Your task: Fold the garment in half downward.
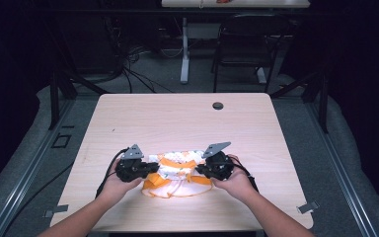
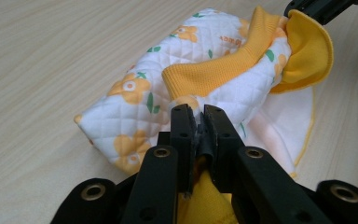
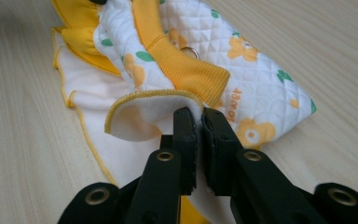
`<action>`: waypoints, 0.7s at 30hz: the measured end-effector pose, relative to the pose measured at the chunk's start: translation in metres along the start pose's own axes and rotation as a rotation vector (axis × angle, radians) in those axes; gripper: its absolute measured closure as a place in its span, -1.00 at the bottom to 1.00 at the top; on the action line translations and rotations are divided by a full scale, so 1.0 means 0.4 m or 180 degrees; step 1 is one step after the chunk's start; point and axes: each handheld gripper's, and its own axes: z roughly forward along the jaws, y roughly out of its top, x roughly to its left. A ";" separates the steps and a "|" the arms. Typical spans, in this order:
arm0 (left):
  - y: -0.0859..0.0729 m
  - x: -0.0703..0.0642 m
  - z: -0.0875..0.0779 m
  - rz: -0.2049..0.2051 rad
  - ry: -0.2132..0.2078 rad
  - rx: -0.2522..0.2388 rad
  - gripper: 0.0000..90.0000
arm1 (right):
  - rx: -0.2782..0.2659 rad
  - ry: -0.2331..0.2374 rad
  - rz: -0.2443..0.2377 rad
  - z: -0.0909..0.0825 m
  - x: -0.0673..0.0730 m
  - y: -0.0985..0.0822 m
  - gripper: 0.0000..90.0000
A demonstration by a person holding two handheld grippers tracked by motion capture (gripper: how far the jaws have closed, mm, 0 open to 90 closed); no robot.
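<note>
1. Dark surroundings frame a light wooden table (image 1: 177,118), with cables on the floor behind it and a second table leg farther back; the high view alone shows this.
2. At the near edge of the table lies a small quilted garment (image 1: 175,174), white with an orange flower print and orange ribbed trim, folded into a compact bundle.
3. From above, the left gripper (image 1: 148,169) sits at the garment's left end and the right gripper (image 1: 200,171) at its right end, each held in a hand (image 1: 113,185).
4. The left gripper view shows the left gripper (image 2: 199,122) with its jaws narrow and fabric between them, the garment (image 2: 168,93) lying just ahead; whether the pads press on the cloth cannot be told.
5. The right gripper view shows the right gripper (image 3: 199,123), jaws narrow, at a white flap with a yellow stitched edge (image 3: 144,100); the grip cannot be told.
6. A small metal ring (image 3: 189,52) on the orange band appears in the right gripper view.
</note>
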 end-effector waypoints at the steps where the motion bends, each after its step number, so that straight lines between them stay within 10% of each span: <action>1: -0.001 -0.002 -0.001 0.0000 -0.0006 -0.0006 0.82 | -0.0008 0.0012 0.0003 0.000 0.001 -0.002 0.84; 21: 0.056 0.012 -0.053 -0.0090 0.0074 -0.0130 0.53 | -0.0301 0.0091 0.0182 -0.060 0.000 0.030 0.56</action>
